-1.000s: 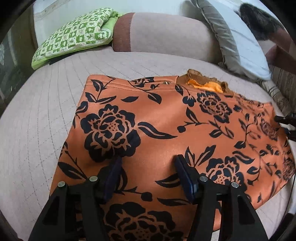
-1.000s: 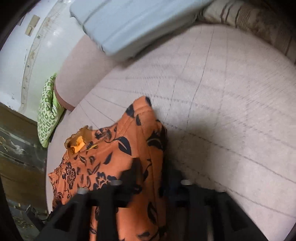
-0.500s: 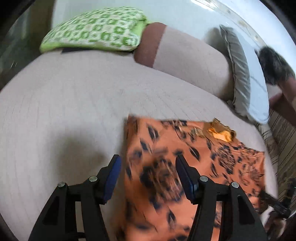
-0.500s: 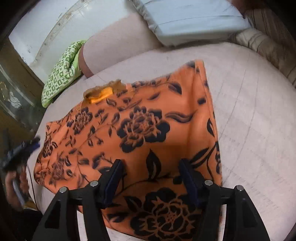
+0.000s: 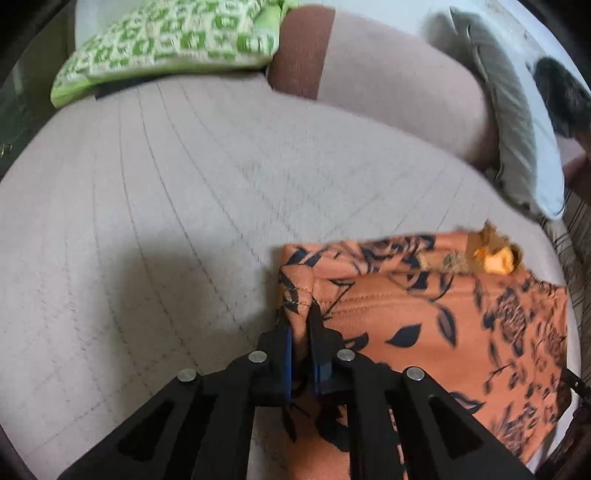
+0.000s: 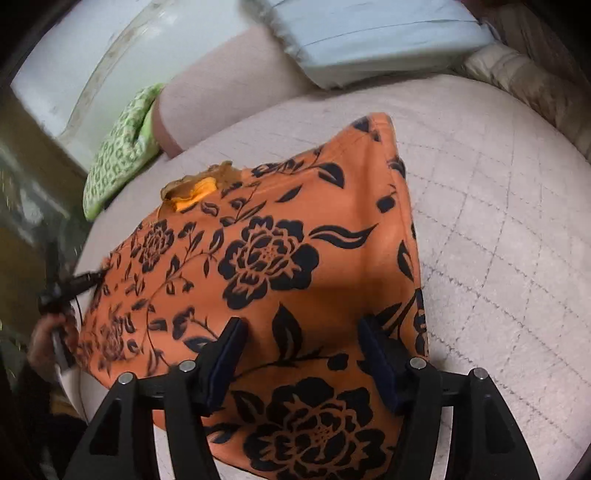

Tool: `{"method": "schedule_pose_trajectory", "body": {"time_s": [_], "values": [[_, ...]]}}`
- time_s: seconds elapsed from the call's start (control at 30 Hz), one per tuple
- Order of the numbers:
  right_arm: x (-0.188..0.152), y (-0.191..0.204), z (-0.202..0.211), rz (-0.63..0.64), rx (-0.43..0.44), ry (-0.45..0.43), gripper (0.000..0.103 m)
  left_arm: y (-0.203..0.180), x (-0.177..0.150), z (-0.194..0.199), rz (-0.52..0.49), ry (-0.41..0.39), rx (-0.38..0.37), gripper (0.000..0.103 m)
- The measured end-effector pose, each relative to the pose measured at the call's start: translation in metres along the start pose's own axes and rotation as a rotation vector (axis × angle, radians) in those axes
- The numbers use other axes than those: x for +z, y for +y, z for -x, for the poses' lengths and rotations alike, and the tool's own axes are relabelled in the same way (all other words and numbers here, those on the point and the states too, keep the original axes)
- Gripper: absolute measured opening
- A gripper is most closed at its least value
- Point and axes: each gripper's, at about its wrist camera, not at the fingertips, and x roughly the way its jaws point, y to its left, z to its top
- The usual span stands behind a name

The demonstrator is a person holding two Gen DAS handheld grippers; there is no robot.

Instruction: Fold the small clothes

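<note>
– What does your left wrist camera show?

– My left tongs (image 5: 300, 332) are pinched nearly closed on a corner of the orange floral garment (image 5: 461, 325), where the hemmed edge is lifted and folded back over the rest of the cloth. The garment lies on the quilted bed (image 5: 166, 221), toward its right side. A small orange-and-brown piece (image 5: 495, 254) sticks out at the garment's far edge. Along the head of the bed lie a green patterned pillow (image 5: 173, 40), a beige bolster with a brown end (image 5: 388, 70) and a grey pillow (image 5: 513, 136).

– And the right wrist camera?

– My right tongs (image 6: 301, 354) stand wide open, holding nothing; their blue pads hover over the near part of the garment (image 6: 273, 258), one on each side of a black leaf print. The cloth lies spread on the bed (image 6: 498, 221), its right edge a raised fold. At the cloth's left edge I see the left tongs (image 6: 79, 282), small and blurred, touching the fabric. The green pillow (image 6: 118, 151) and a pale blue pillow (image 6: 369, 33) lie at the far end.
</note>
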Motion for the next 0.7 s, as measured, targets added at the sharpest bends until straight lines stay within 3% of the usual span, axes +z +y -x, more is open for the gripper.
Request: {"method": "schedule_pose_trajectory", "body": {"time_s": [0.23,0.3,0.33,0.4,0.53,0.7], "values": [[0.036,0.0,0.006,-0.035,0.104,-0.062,0.071,-0.011,-0.015,0.054,-0.023,-0.097,0.113,0.02],[0.046,-0.027,-0.023,-0.14,0.036,-0.019,0.074,-0.02,-0.023,0.067,-0.026,-0.107,0.122,0.037],[0.046,-0.04,-0.034,-0.216,0.056,0.006,0.074,-0.025,-0.028,0.075,-0.025,-0.112,0.125,0.05],[0.05,-0.043,-0.022,-0.301,0.08,-0.042,0.073,-0.039,-0.042,0.086,-0.032,-0.139,0.134,0.058],[0.042,0.001,0.015,-0.145,0.061,-0.092,0.073,-0.059,-0.059,0.091,-0.086,-0.139,0.129,0.058],[-0.003,0.025,0.047,-0.074,0.063,-0.111,0.073,-0.069,-0.068,0.095,-0.072,-0.138,0.103,0.058]]}}
